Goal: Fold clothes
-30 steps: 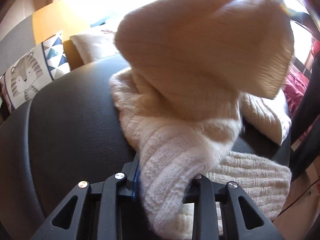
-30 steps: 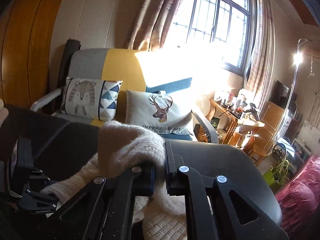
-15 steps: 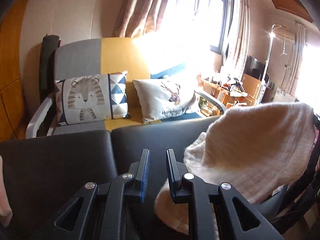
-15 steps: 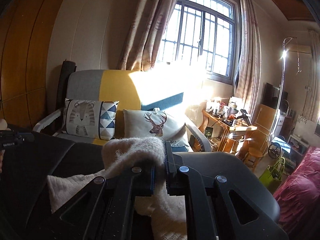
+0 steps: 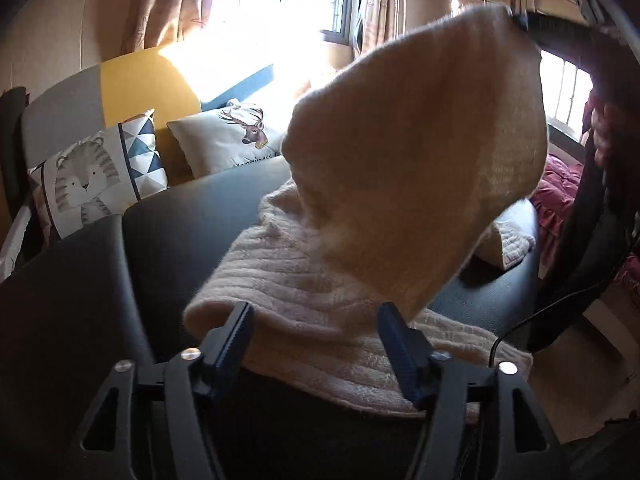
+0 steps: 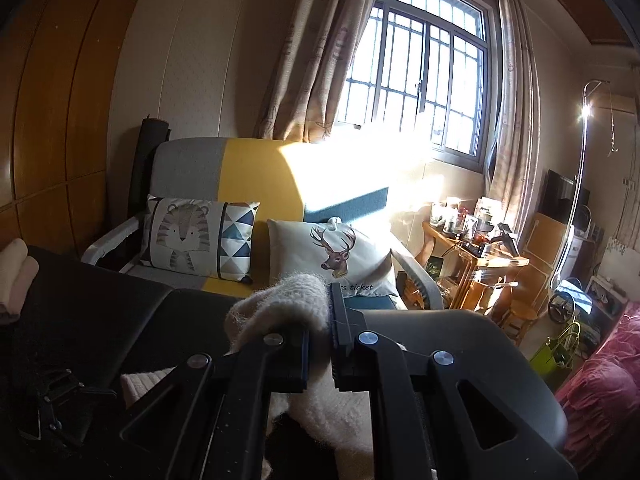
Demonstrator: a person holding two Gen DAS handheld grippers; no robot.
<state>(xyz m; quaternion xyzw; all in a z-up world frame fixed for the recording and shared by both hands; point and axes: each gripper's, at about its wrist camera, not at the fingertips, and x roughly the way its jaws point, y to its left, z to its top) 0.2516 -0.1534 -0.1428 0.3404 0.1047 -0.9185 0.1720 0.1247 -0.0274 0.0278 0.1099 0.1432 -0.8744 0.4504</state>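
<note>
- Left tongs (image 5: pixel 316 344) are opening wide over the cream knit sweater (image 5: pixel 304 292), whose near fold lies between the fingers with neither pad pressing it.
- Right tongs (image 6: pixel 320 344) are pinched tight on a fuzzy edge of the sweater and hold it raised at the far right, so one panel hangs in the air above the black bench (image 5: pixel 180 224).
- By my reading, the step is mid-fold: one part lifted for turning over, the rest lying on the bench.
- Next calls for the left tongs to close on the near edge, then both carry the cloth across evenly.
</note>
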